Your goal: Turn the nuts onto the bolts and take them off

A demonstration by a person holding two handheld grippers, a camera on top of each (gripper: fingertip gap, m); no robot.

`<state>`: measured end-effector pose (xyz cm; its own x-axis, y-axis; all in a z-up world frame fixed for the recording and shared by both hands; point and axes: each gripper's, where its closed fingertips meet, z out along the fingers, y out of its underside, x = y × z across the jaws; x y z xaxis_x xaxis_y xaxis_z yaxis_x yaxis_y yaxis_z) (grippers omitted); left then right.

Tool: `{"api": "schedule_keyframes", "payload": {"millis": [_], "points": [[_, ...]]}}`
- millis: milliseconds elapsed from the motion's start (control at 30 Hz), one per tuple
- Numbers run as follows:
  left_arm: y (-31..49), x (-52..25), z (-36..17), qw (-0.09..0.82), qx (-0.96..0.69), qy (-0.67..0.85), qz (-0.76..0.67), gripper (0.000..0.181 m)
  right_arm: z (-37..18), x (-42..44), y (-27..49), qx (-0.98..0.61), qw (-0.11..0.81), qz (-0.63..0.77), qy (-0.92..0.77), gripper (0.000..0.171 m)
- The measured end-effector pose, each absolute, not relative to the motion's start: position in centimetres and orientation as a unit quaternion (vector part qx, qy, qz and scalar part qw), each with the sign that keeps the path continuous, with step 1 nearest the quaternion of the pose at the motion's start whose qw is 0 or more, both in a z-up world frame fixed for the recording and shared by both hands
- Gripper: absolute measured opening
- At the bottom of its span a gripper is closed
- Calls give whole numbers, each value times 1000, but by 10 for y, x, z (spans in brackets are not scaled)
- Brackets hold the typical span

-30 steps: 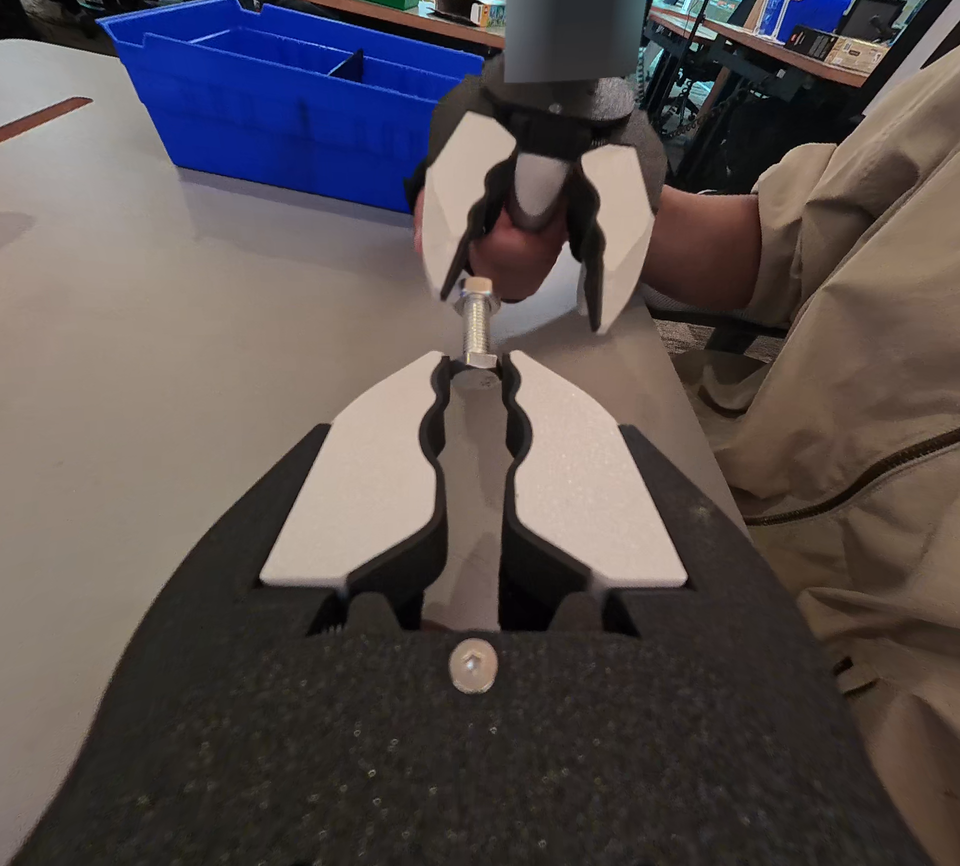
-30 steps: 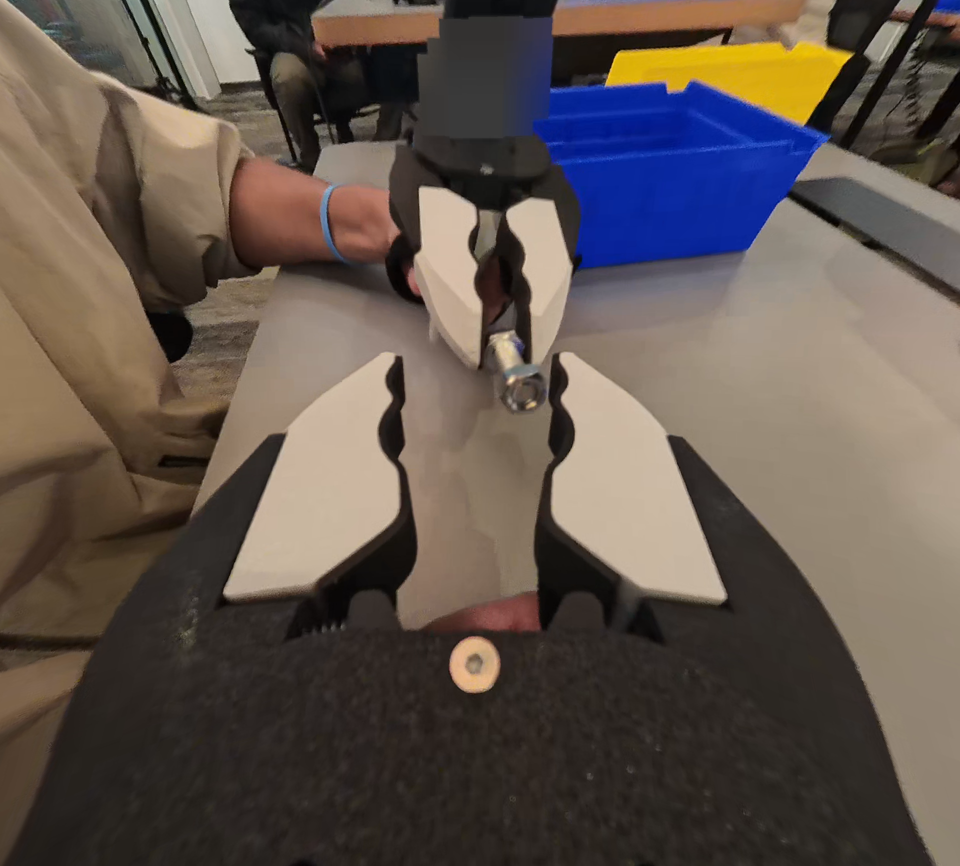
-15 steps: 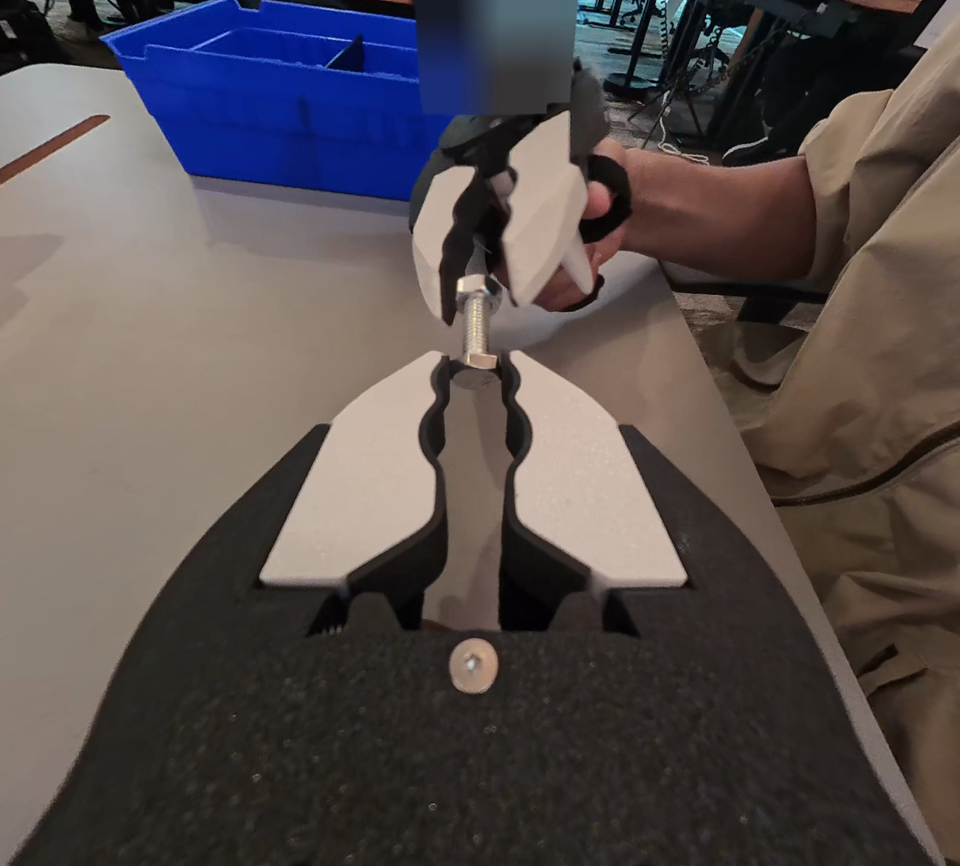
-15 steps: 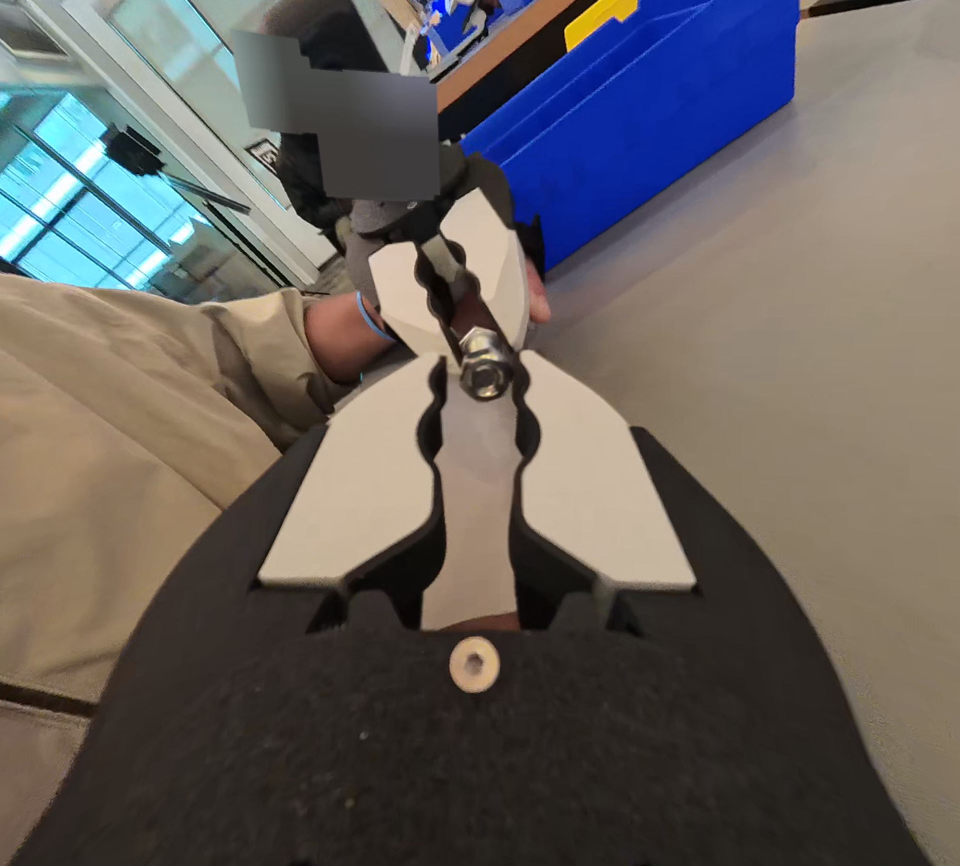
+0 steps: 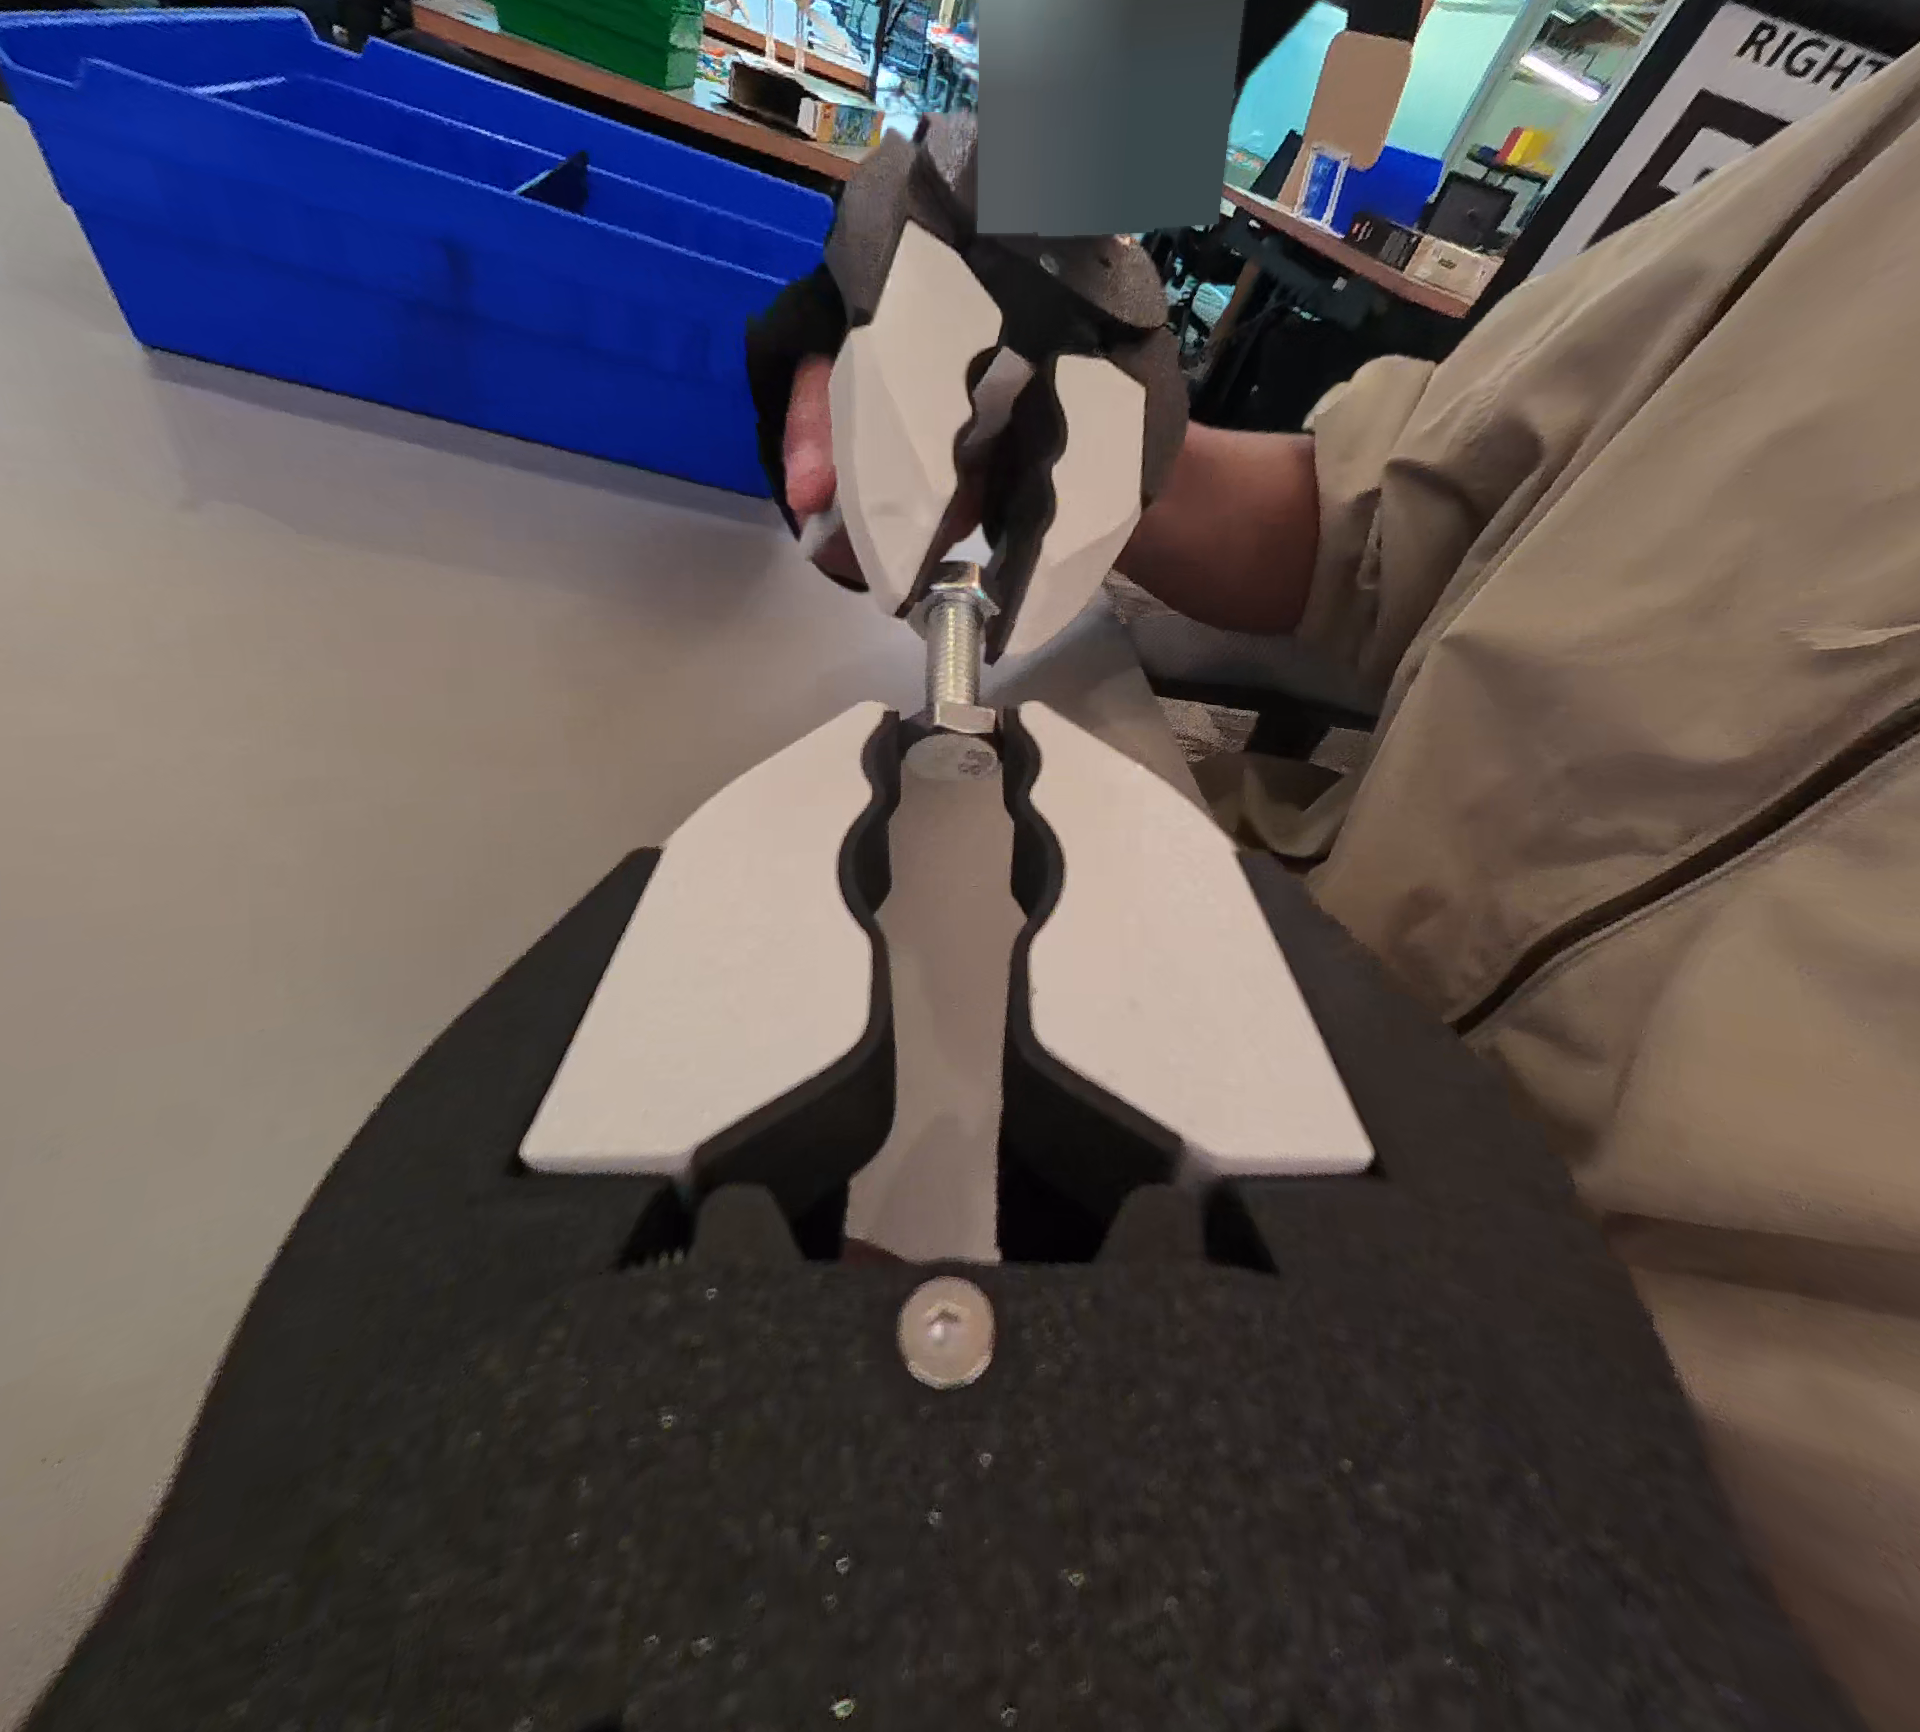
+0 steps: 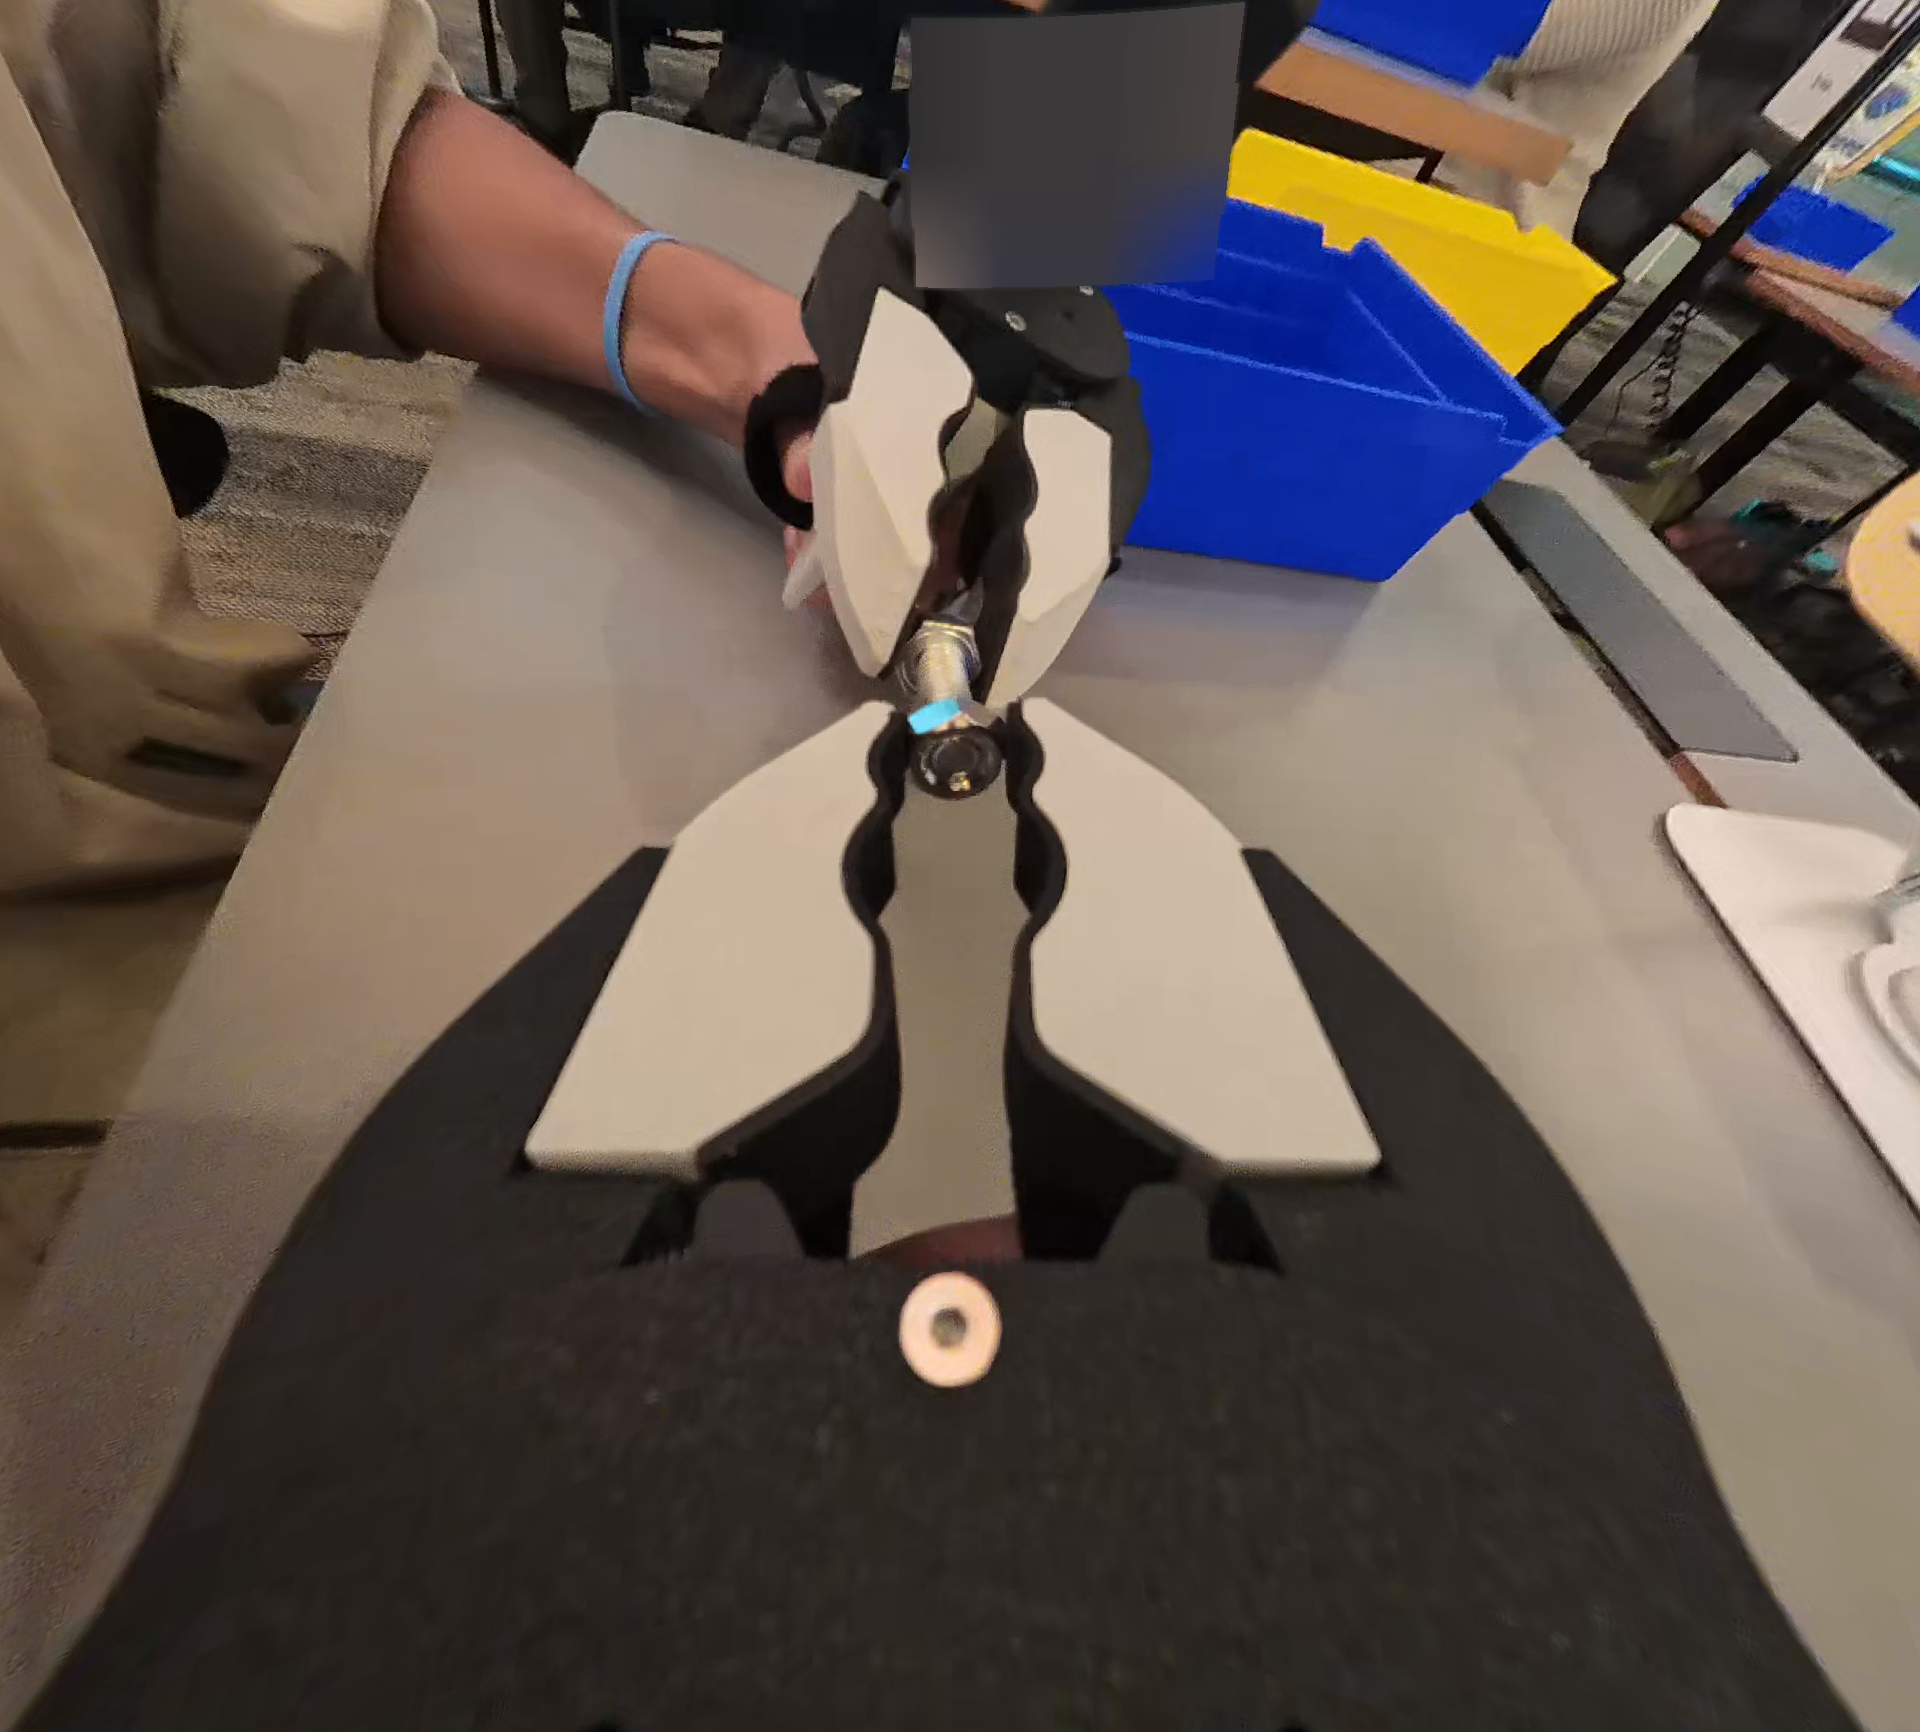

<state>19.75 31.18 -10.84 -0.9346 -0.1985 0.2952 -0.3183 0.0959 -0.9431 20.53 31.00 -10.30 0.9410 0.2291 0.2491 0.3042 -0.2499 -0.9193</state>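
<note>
A silver bolt (image 5: 954, 659) is held in the air above the grey table (image 5: 312, 695). My left gripper (image 5: 951, 726) is shut on the bolt's hex head. A silver nut (image 5: 961, 586) sits on the far end of the thread. My right gripper (image 5: 956, 617) faces the left one and is shut on that nut. In the right wrist view my right gripper (image 6: 951, 737) grips the nut (image 6: 951, 747) at its fingertips. Behind it the left gripper (image 6: 940, 669) holds the bolt (image 6: 935, 654). The two grippers stand tip to tip along the bolt's axis.
A blue bin (image 5: 416, 300) stands on the table behind the grippers; it also shows in the right wrist view (image 6: 1299, 435) with a yellow bin (image 6: 1455, 248) behind it. A white object (image 6: 1818, 934) lies at the right. The person's beige sleeves flank the grippers at the table edge. Both grippers' tips are close together, under 4 cm apart.
My right gripper was open beside the nut, then closed on it and rolled around the bolt's axis. My left gripper has kept its grip on the bolt head.
</note>
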Motion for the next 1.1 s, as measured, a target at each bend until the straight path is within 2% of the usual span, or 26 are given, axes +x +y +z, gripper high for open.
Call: {"api": "schedule_keyframes", "payload": {"millis": [33,133,200,400,567,700,933,1000,1100], "points": [[312,198,-109,38,174,-741,647,18,-103,206,310,-793,587,-25,-164,18],[315,200,-108,17,172,-746,643,18,-98,208,310,-788,605,41,-106,46],[318,205,-107,-13,172,-750,638,18,-100,214,309,-785,611,97,-37,51],[321,213,-115,-100,160,-777,600,18,-113,228,309,-707,591,318,221,47],[320,214,-122,-120,154,-789,583,18,-116,218,310,-647,550,432,305,44],[320,216,-123,-140,149,-794,572,18,-116,213,313,-611,519,493,339,35],[318,214,-125,-145,143,-799,566,18,-114,212,318,-610,512,500,340,33],[317,214,-124,-146,143,-796,570,18,-115,214,319,-615,514,491,342,20],[318,214,-125,-143,145,-797,568,18,-117,214,319,-617,514,488,342,19]]}}
